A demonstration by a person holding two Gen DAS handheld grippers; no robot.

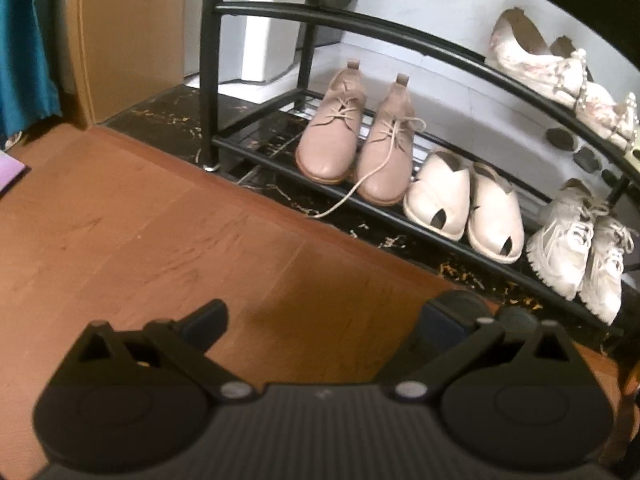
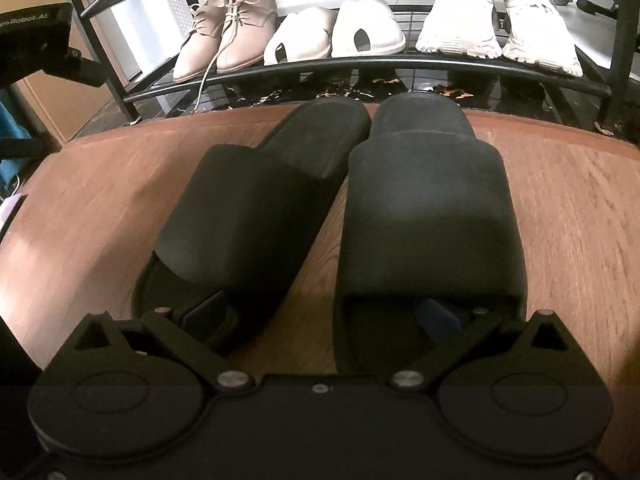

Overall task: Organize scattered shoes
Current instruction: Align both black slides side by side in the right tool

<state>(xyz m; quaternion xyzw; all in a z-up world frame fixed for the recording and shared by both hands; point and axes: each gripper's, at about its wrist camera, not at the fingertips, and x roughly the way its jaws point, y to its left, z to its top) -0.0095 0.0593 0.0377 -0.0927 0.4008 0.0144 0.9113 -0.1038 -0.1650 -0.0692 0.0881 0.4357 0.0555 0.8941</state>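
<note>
Two black slide slippers lie side by side on the wooden floor in the right wrist view, the left one (image 2: 248,216) angled, the right one (image 2: 432,216) straight. My right gripper (image 2: 324,316) is open wide; its left fingertip (image 2: 204,312) sits in the left slipper's opening and its right fingertip (image 2: 440,316) in the right slipper's opening. My left gripper (image 1: 324,316) is open and empty above bare floor; the slippers' ends (image 1: 480,308) show just behind its right finger. The black shoe rack (image 1: 256,152) holds pink lace-up shoes (image 1: 360,140), cream flats (image 1: 464,204) and white sneakers (image 1: 580,248).
The rack's upper shelf carries pale beaded shoes (image 1: 560,68). A loose lace (image 1: 344,200) hangs off the pink shoes onto dark marble floor. A white box (image 1: 264,20) stands behind the rack, a wooden panel (image 1: 128,40) and teal cloth (image 1: 24,40) to the left.
</note>
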